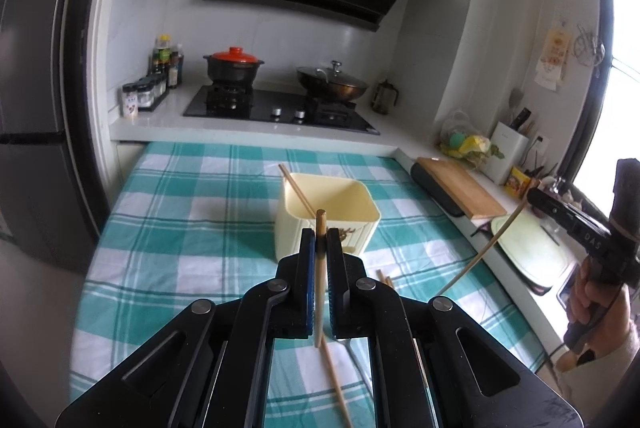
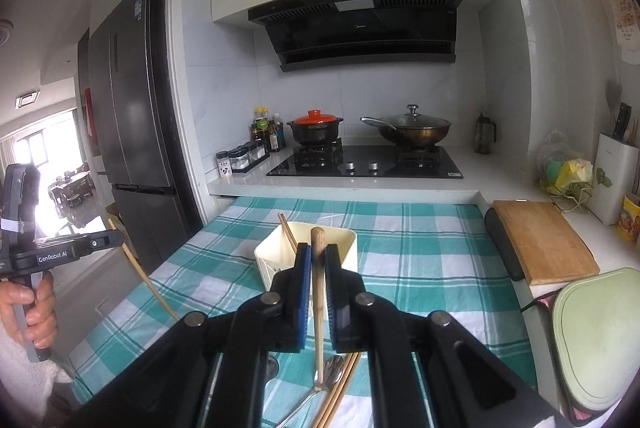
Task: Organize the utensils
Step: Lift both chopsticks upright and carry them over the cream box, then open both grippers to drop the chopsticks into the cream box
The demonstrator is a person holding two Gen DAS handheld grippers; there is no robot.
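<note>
A cream square holder stands on the checked tablecloth with one chopstick leaning in it. My left gripper is shut on a wooden chopstick, held upright just in front of the holder. My right gripper is shut on a wooden chopstick, also upright, in front of the holder. Loose chopsticks and a metal spoon lie on the cloth below the right gripper. The right gripper also shows in the left wrist view, with its chopstick slanting down.
A hob with a red-lidded pot and a wok stands behind the table. A wooden cutting board and a green board lie on the right counter. A fridge stands at the left.
</note>
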